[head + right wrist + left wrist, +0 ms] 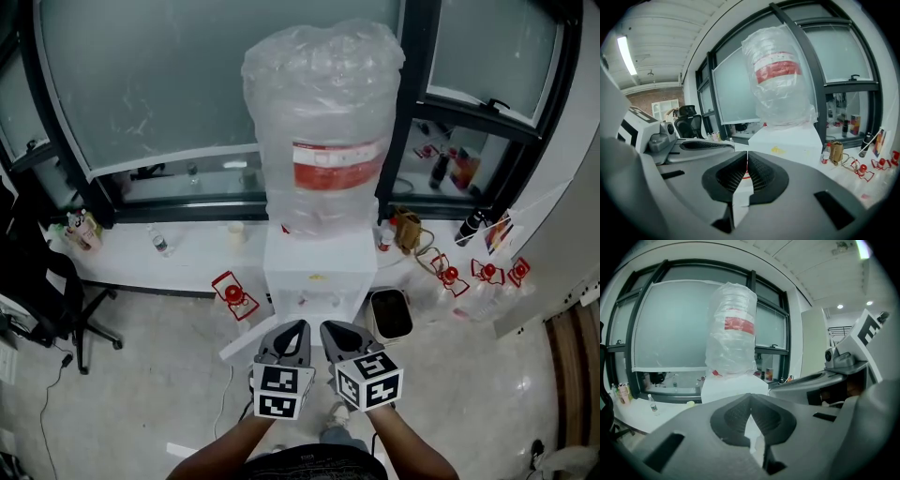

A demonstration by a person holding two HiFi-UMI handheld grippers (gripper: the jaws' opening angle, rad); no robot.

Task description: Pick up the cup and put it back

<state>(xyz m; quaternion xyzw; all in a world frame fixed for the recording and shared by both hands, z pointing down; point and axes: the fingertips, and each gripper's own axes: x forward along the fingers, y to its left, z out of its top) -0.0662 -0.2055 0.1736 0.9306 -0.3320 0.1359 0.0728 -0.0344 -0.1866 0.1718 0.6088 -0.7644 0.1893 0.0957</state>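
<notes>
A small pale cup [235, 232] stands on the white ledge left of the water dispenser [314, 272]; in the left gripper view the cup [690, 403] peeks over the gripper body. A large plastic-wrapped bottle [322, 122] with a red label tops the dispenser. Both grippers hover side by side in front of the dispenser, well short of the cup. My left gripper [298, 328] [750, 397] is shut with nothing in it. My right gripper [330, 330] [747, 154] is shut too, pads meeting, nothing held.
A dark bin [391, 314] sits on the floor right of the dispenser. Red wire items lie at the left [234, 295] and right [450, 275]. A small water bottle [159, 243] stands on the ledge. An office chair [56, 291] is far left.
</notes>
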